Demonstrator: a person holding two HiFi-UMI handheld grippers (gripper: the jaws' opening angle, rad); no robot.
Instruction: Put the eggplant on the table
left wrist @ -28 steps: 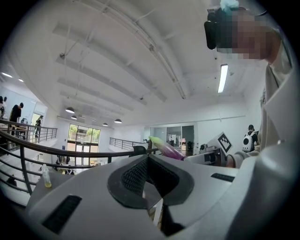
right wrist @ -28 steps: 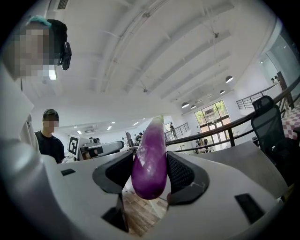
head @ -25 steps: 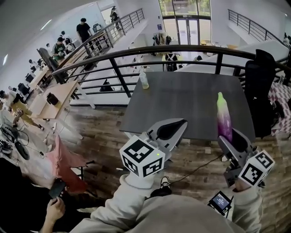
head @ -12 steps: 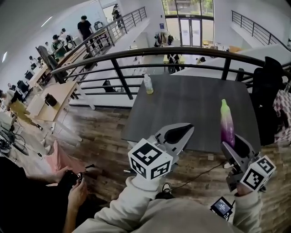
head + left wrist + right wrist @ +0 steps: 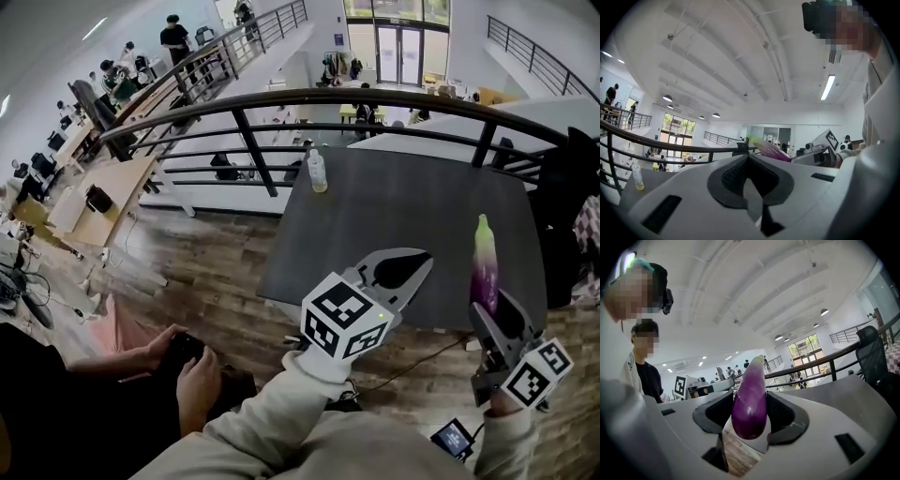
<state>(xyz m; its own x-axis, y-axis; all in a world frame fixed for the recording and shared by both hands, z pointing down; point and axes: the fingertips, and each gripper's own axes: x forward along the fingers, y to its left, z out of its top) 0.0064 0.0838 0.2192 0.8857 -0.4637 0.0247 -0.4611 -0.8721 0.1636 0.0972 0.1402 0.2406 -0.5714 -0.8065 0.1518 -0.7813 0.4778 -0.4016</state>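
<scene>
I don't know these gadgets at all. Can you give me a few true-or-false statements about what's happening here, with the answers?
1. The purple eggplant with a pale green tip is clamped in the right gripper. True.
2. The eggplant lies flat on the dark grey table. False: it is held in the air, pointing up over the table's near edge.
3. The left gripper carries the clear plastic bottle. False: its jaws are together with nothing between them, and the bottle stands at the table's far left corner.
4. A black metal railing runs behind the table. True.
</scene>
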